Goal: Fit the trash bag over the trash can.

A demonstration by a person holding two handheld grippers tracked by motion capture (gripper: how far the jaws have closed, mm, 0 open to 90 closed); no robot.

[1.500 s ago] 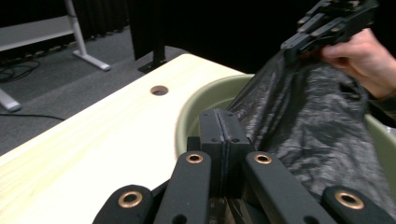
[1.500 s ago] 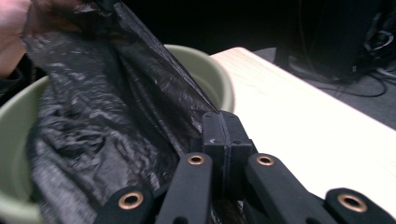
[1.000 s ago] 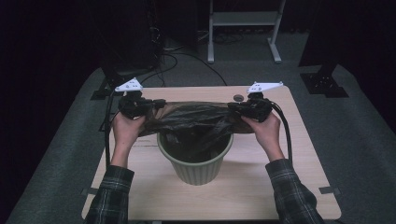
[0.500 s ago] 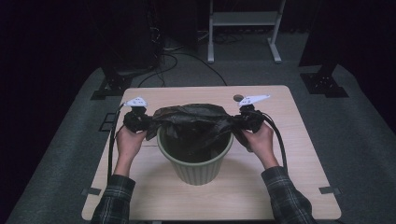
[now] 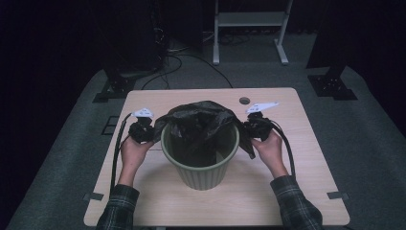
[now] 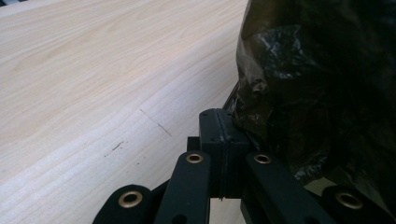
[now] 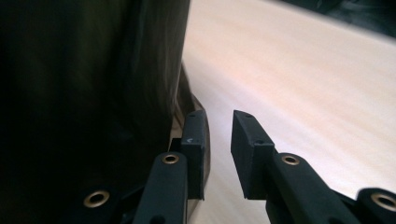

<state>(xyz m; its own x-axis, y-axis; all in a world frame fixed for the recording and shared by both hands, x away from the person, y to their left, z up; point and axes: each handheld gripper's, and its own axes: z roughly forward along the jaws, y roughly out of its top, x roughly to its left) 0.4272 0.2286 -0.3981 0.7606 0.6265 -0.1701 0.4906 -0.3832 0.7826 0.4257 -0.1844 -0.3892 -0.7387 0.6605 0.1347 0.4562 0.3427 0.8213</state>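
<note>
- The black bin bag (image 5: 200, 125) sits in the green bin (image 5: 200, 165) at the table's (image 5: 158, 201) centre, its mouth pulled over the rim at 9 and 3 o'clock; near and far rims look uncovered
- Left gripper (image 6: 225, 140): jaws pressed together, apparently pinching bag film
- Right gripper (image 7: 218, 149): jaws have just been opening, nothing between them, bag beside
- Left: release the other side, tidy the edge

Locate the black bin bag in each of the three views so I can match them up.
High view: black bin bag at centre, draped over the rim of the green bin.
Left gripper view: fills the right side, beside the shut jaws.
Right gripper view: dark mass on the left, next to the parted jaws.
Shared landmark: the pale wooden table.
</note>
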